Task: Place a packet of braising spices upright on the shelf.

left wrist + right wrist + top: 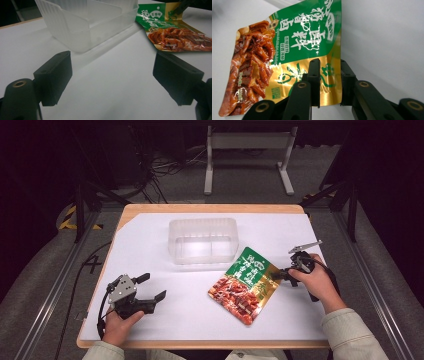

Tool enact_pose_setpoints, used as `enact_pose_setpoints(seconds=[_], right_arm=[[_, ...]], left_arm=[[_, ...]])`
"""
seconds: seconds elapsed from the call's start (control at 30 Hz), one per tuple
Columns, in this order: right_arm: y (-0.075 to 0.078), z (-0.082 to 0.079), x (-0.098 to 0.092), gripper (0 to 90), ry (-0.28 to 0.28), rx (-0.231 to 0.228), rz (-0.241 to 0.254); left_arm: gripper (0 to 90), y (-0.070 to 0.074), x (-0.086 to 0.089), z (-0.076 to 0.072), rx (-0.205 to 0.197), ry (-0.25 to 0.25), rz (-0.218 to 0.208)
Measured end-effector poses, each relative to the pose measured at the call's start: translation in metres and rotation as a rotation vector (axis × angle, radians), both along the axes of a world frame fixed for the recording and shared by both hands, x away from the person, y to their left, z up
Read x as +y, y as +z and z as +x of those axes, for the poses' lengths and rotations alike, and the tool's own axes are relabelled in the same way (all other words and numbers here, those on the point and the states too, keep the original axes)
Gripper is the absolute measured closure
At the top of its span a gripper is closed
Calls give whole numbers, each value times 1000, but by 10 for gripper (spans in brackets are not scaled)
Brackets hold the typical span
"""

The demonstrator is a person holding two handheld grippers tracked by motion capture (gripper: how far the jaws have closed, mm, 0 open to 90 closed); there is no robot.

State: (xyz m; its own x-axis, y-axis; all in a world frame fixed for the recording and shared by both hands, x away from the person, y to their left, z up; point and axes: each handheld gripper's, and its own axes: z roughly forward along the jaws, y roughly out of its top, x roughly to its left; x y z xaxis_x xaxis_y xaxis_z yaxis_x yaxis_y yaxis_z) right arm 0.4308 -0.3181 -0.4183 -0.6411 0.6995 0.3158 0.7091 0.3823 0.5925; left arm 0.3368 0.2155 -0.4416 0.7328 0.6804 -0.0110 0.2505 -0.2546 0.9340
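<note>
From the high view, my right gripper [278, 276] sits at the right side of the desk [150, 210], its jaws at the gold edge of the snack pouch [245, 285]. The pouch lies on the white sheet [150, 240], just in front of the clear plastic container [202, 240] and a little to its right. My left gripper [152, 287] rests near the front left of the sheet, well apart from the pouch, jaws spread and holding nothing.

In the left gripper view, my two black jaws stand wide apart over bare white sheet [112, 82]. The clear container [87, 22] is ahead of them, and the pouch [175, 32] lies beyond it to the right, with the tip of my other gripper touching its far corner.

In the right gripper view, my jaws [329, 82] are closed around the pouch's [287, 50] gold edge, one jaw on each face of it; the pads appear to pinch the foil. The rest of the pouch stretches away to the left over the white sheet [387, 37].
</note>
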Motion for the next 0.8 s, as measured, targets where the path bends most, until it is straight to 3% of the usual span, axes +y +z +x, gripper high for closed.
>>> enact_pose_setpoints(seconds=[0.4,0.57,0.8], right_arm=[[-12,4,9,821,15,-3,-26],[-14,5,9,887,11,-13,-24],[-10,2,11,897,18,-42,-33]], left_arm=[[166,0,0,0,1,1,0],[167,0,0,0,-1,1,1],[167,0,1,0,-5,3,4]])
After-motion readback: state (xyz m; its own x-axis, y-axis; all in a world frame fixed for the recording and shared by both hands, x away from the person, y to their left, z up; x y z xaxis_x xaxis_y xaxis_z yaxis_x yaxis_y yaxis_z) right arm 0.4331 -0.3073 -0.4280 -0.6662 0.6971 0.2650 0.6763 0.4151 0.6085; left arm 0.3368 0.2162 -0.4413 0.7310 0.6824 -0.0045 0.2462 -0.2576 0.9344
